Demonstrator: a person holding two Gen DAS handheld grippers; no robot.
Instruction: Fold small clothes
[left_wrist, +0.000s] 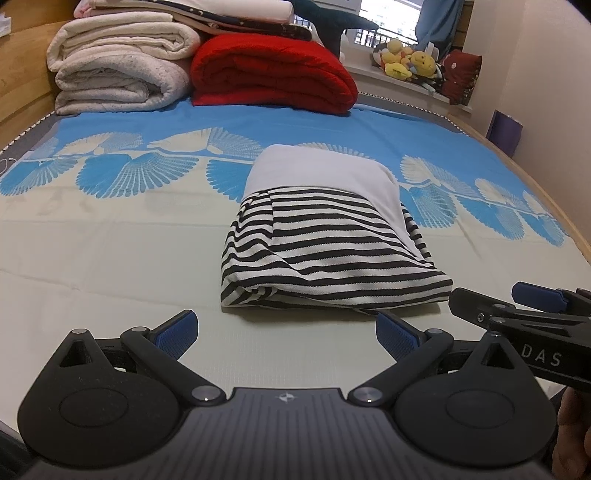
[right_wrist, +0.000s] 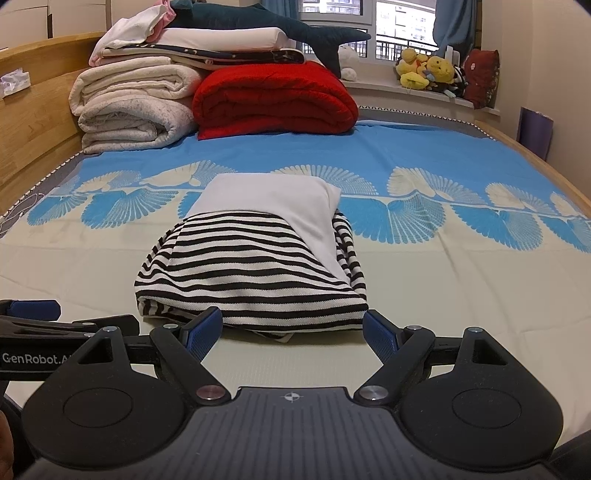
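Both jaws spread wide, nothing between them: left gripper (left_wrist: 286, 334) just before the near edge of the striped garment (left_wrist: 325, 254), right gripper (right_wrist: 291, 332) beside it, its fingers either side of the same folded edge. Garment lying near the middle of the bed sheet (left_wrist: 110, 258), already folded into a compact bundle, plain white panel on top at the far end, loose layers showing at the near corner. Probably close to finished, perhaps one last fold or smoothing left. Risk from here: pinching only the top layer at that open corner, so the bundle opens again when lifted; also catching the sheet together with the cloth, because both are soft and thin. Possible bumping of the two grippers, being so near each other. Surface soft, cream with blue fan pattern, a few creases. Behind, a red blanket (left_wrist: 271, 74) and rolled cream quilts (left_wrist: 118, 70) stacked at the headboard; plush toys (right_wrist: 428, 70) on the windowsill.
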